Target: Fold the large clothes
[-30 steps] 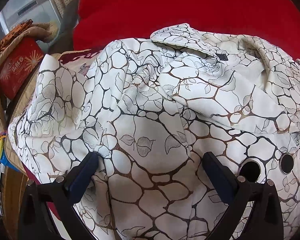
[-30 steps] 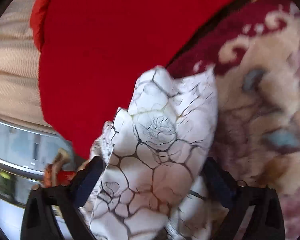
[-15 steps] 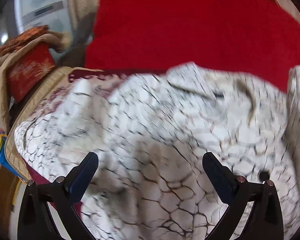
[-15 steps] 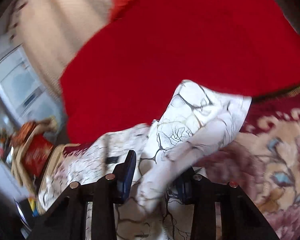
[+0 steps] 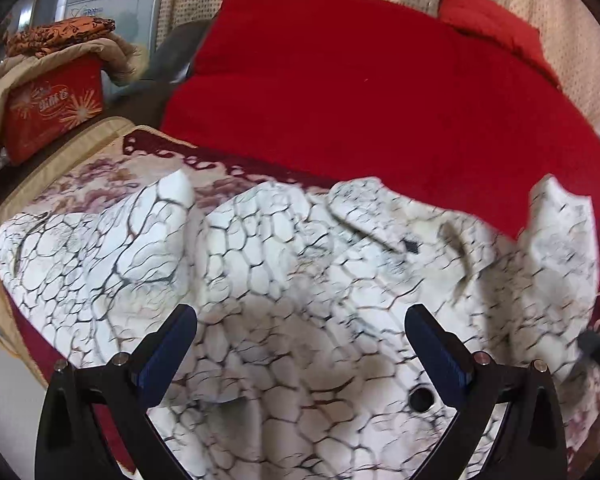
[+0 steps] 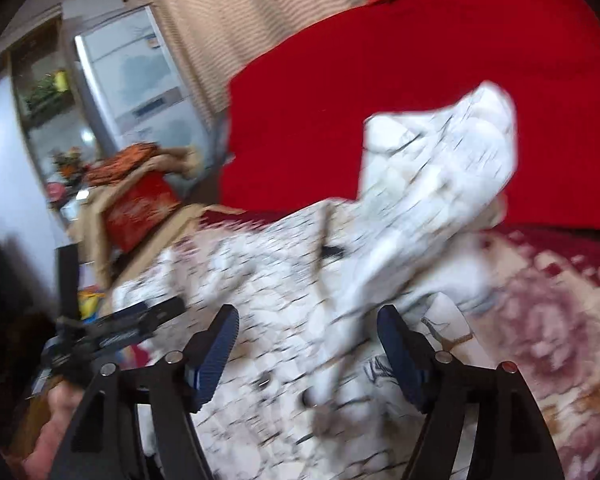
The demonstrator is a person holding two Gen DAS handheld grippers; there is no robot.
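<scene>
Right view motion-blurred, shirt (image 5: 300, 280) cut off at lower edge in both views, spread on patterned rug (image 6: 540, 320) before red cushion (image 5: 380, 100), collar toward cushion, long axis running toward camera, left hand-held gripper (image 5: 300, 344) released above cloth, right hand-held gripper (image 6: 308, 344) released, sleeve (image 6: 440, 168) raised beyond.

White garment (image 5: 284, 280) with dark crackle-vein print, large dark buttons; spread rumpled across floral bedcover (image 5: 100, 168), collar toward red blanket (image 5: 380, 92). One sleeve end (image 6: 452, 152) stands raised at right side.
</scene>
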